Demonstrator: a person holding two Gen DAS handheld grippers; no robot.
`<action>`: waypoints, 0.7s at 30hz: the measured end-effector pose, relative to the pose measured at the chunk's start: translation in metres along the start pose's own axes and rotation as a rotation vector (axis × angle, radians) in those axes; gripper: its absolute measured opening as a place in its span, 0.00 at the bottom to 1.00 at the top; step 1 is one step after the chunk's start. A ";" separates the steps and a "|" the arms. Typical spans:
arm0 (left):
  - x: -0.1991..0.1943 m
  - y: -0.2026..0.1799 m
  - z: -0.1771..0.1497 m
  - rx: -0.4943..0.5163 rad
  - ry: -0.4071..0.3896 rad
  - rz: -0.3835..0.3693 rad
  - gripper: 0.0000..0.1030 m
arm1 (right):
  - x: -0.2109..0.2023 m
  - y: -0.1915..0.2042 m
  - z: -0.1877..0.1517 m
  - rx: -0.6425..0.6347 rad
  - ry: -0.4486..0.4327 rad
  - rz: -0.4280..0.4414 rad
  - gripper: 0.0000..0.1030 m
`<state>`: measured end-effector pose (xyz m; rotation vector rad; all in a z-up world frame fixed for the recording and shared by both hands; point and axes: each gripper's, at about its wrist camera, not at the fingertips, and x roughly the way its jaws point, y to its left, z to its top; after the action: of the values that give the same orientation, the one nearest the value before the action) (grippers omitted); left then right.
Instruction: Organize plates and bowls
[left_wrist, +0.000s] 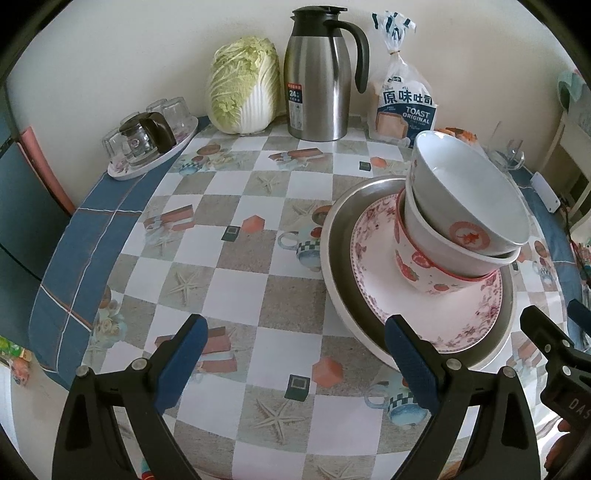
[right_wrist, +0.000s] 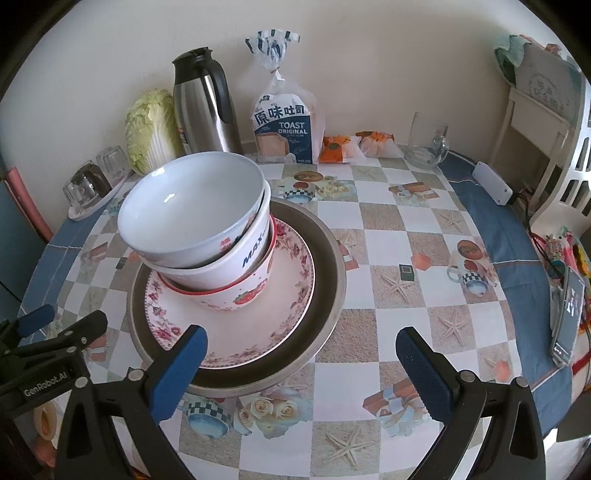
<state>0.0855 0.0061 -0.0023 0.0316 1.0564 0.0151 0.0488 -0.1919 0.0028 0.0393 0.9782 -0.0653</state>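
One stack stands on the checked tablecloth: a metal plate (left_wrist: 334, 258) (right_wrist: 325, 266) at the bottom, a pink floral plate (left_wrist: 373, 280) (right_wrist: 291, 280) on it, then three nested bowls. The lowest is a strawberry-print bowl (left_wrist: 417, 269) (right_wrist: 243, 295), with a white bowl (left_wrist: 436, 243) (right_wrist: 229, 266) in it, and the top white bowl (left_wrist: 465, 192) (right_wrist: 192, 206) leans. My left gripper (left_wrist: 295, 341) is open, left of the stack, its right finger over the plates' near rim. My right gripper (right_wrist: 301, 350) is open too, at the stack's near right side. Both hold nothing.
Along the wall stand a napa cabbage (left_wrist: 243, 85), a steel thermos jug (left_wrist: 317, 77) and a bag of toast (left_wrist: 404, 107). A tray of upturned glasses (left_wrist: 147, 136) sits far left; a glass mug (right_wrist: 428, 142), a white box (right_wrist: 493, 182) and a phone (right_wrist: 569, 314) lie on the right.
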 end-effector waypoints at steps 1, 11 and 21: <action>0.000 0.000 0.000 0.000 0.000 0.001 0.94 | 0.000 0.000 0.000 0.000 0.001 -0.001 1.00; 0.001 0.000 -0.001 0.007 0.002 0.013 0.94 | 0.000 0.000 0.000 0.001 0.002 -0.001 1.00; 0.002 -0.001 -0.001 0.013 0.006 0.022 0.94 | 0.001 0.000 0.000 -0.003 0.005 -0.001 1.00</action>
<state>0.0858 0.0054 -0.0040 0.0548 1.0625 0.0286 0.0492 -0.1914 0.0016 0.0365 0.9836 -0.0647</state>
